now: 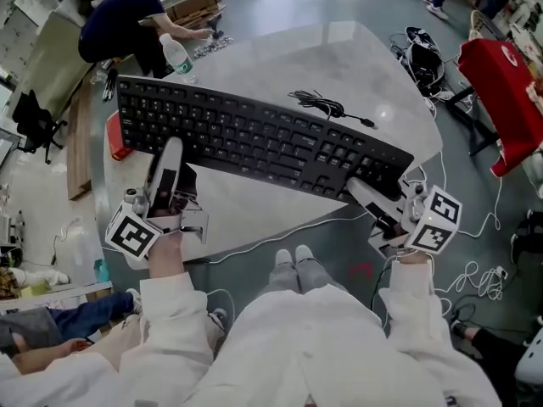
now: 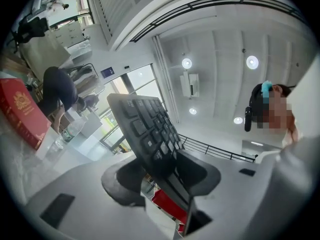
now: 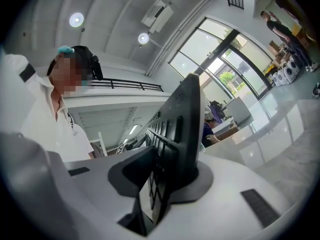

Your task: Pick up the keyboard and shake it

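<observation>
Sleeves: closest under the camera we see two white sleeves (image 1: 174, 299), each one leading to a hand behind a marker cube, and between them a pair of light shoes (image 1: 293, 259) on the grey floor (image 1: 254, 257)
Left gripper: the left gripper (image 1: 170, 161) reaches forward from the left sleeve; its jaws are clenched on the near long edge of the keyboard (image 1: 254, 138), at the left half, and in the left gripper view the rows of black keys stand squeezed between them
Right gripper: the right gripper (image 1: 366, 193) has its jaws clamped on the same near edge, close to the right end; in the right gripper view we see the keyboard edge-on between both jaws
Keyboard: black and full size, held by both grippers over the table (image 1: 339, 53); it runs slantwise from far left to near right, and its right end passes over the near edge of the table; we cannot tell if any part touches the top
Table: pale top with cut corners
Cable: a black cable (image 1: 327, 106) lies coiled on the table, just beyond the far edge of the keyboard
Red box: a red box (image 1: 116, 136) is at the left side of the table, partly hidden by the left end of the keyboard
Bottle: a clear bottle (image 1: 176, 55) stands near the far left corner of the keyboard
Other person: a person (image 1: 119, 24) in dark clothes bends at the far left side of the table
</observation>
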